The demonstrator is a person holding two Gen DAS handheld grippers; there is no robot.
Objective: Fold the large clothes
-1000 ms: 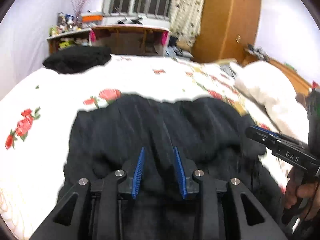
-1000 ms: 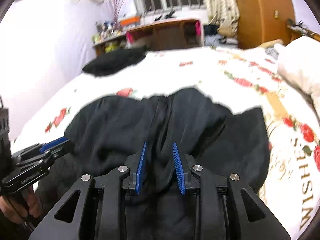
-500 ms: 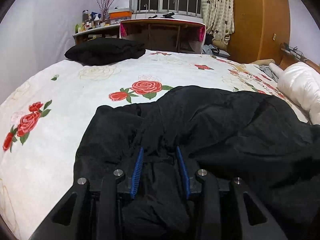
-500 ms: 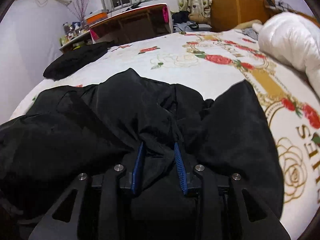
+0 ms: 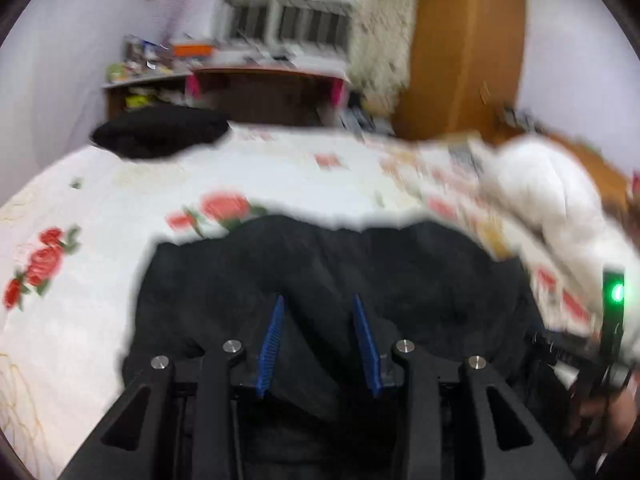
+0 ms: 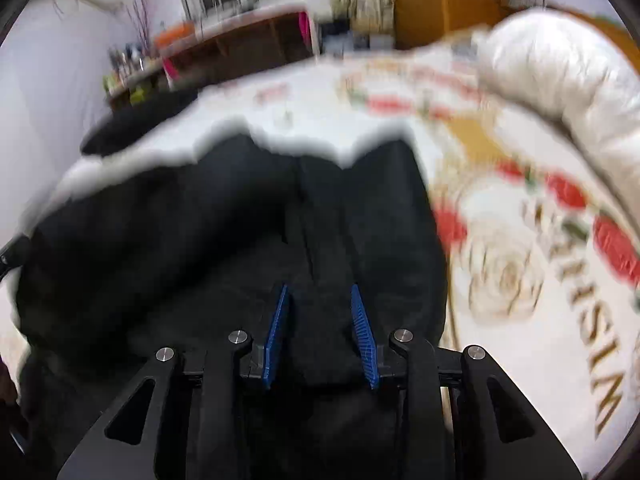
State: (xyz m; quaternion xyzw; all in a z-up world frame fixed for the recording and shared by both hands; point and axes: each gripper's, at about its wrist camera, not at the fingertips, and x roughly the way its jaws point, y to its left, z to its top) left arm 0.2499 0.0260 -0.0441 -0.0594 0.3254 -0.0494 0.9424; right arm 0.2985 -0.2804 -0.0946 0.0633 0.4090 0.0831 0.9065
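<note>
A large black garment (image 5: pixel 400 272) lies rumpled on the rose-printed bedsheet (image 5: pixel 80 208), right in front of both grippers. My left gripper (image 5: pixel 318 298) has a ridge of the black cloth filling the gap between its blue pads. The right wrist view shows the same garment (image 6: pixel 180 220), and my right gripper (image 6: pixel 319 287) has a long fold of it between its pads. At the right edge of the left wrist view I see the right gripper's body with a green light (image 5: pixel 614 312) and the hand (image 5: pixel 604 412) that holds it. Both views are motion-blurred.
A second black pile (image 5: pixel 160 132) lies at the bed's far left. A white duvet (image 6: pixel 560 64) is bunched along the right side. Beyond the bed stand a cluttered wooden desk (image 5: pixel 272 92), a barred window and a brown wardrobe (image 5: pixel 460 48).
Both views have shifted and blurred with fast hand motion. The right wrist view has tilted. The right gripper's body is back at the right edge of the left wrist view. Black cloth stays between both pairs of pads.
</note>
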